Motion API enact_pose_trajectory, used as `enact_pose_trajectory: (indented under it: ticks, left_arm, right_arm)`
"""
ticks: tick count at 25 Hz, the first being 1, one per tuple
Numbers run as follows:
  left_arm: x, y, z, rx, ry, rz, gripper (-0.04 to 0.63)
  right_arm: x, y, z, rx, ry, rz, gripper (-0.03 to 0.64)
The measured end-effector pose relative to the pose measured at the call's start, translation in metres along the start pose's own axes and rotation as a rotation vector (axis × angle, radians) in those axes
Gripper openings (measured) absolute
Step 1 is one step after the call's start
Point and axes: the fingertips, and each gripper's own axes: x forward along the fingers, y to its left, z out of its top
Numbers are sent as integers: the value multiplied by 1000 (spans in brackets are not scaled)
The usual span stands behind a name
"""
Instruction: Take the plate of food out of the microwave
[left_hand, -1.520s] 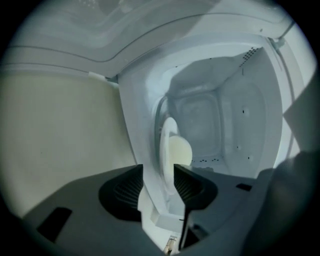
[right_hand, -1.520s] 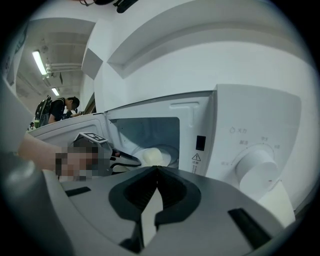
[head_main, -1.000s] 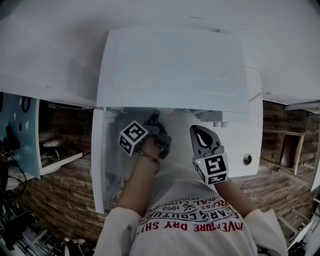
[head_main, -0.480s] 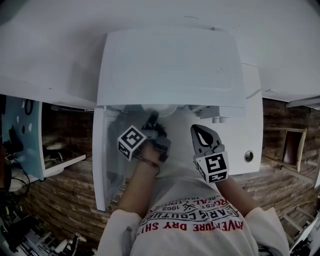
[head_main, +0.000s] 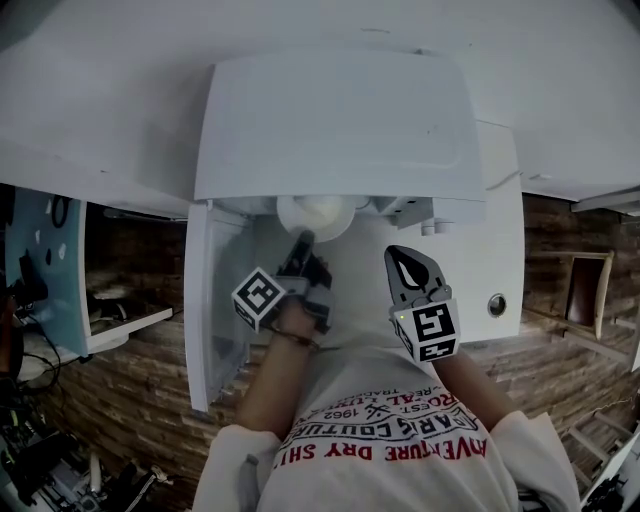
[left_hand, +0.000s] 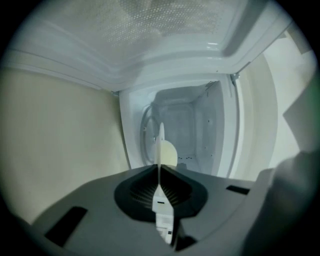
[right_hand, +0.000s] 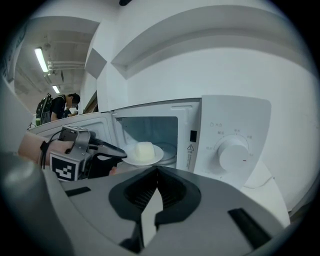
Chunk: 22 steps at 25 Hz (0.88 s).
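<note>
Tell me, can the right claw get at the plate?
Probably yes: the plate is at the microwave's open mouth, the left claw pinches only one edge, and nothing stands before the right claw, though its jaws are together.

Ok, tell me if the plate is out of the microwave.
Partly out: plate juts past the microwave's front edge, held by left gripper.

Just a white counter (right_hand: 267, 182), bearing a white microwave (head_main: 340, 130) set back against the white wall (right_hand: 210, 65), with its door (head_main: 210, 300) swung open to the left.
</note>
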Motion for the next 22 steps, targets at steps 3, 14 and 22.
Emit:
enact_pose_trajectory:
  ticks: [3,14,22]
  left_arm:
    - [-16,-5,-11,23,30,-17,20]
    - [-71,-56,-41,86,110,-155,20]
    - [-103,-82,-42,90,114,-201,20]
  right_arm:
    - [-5,0,3,-7,-14,-9,9]
    - [-32,10,22,-5,-97,-47,11]
    - [-54,7,36,10,-162,-106,9]
